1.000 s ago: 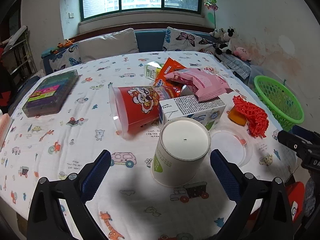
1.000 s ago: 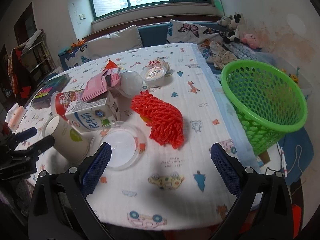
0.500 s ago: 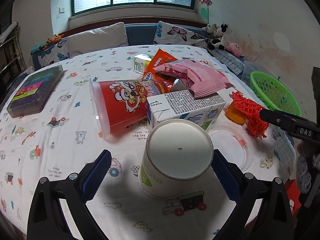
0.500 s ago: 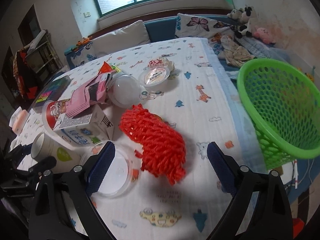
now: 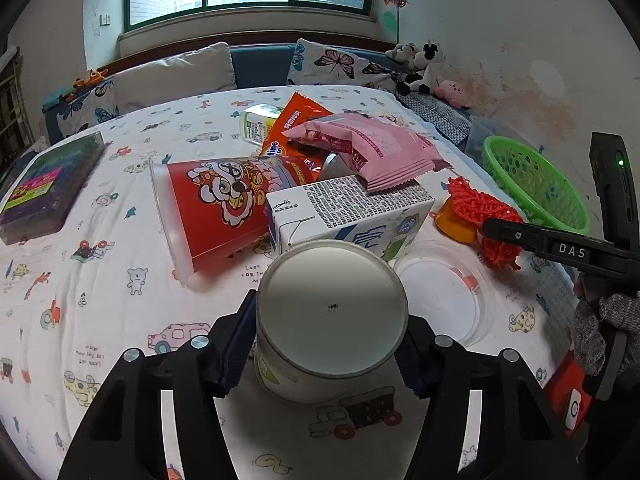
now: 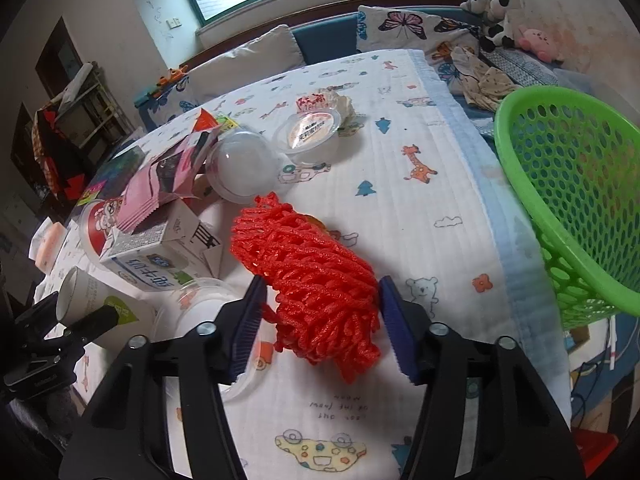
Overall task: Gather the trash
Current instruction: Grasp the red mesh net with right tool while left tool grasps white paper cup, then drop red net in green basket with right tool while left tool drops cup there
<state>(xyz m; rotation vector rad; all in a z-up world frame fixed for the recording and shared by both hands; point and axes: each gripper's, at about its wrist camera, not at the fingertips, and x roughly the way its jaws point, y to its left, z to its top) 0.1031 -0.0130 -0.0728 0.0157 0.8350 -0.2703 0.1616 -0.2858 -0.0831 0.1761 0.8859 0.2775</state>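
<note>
A white paper cup (image 5: 332, 312) stands upside down on the table. My left gripper (image 5: 326, 344) is shut on it, with a blue pad touching each side. A red foam fruit net (image 6: 312, 276) lies near the table's right edge. My right gripper (image 6: 322, 328) straddles its near end; the pads touch or nearly touch the net. The net also shows in the left wrist view (image 5: 480, 208). A green mesh basket (image 6: 576, 192) stands off the table's right edge.
Behind the cup lie a milk carton (image 5: 348, 216), a red noodle tub (image 5: 216, 208), a pink wrapper (image 5: 368, 148) and an orange snack bag (image 5: 296, 120). A clear plastic lid (image 5: 444, 292) lies right of the cup. A clear dome (image 6: 240, 168) and a sealed dessert cup (image 6: 312, 136) sit further back.
Both grippers moved forward and closed in. The left one went from open around the cup to shut on it. The right one came down over the red net and narrowed around it.
</note>
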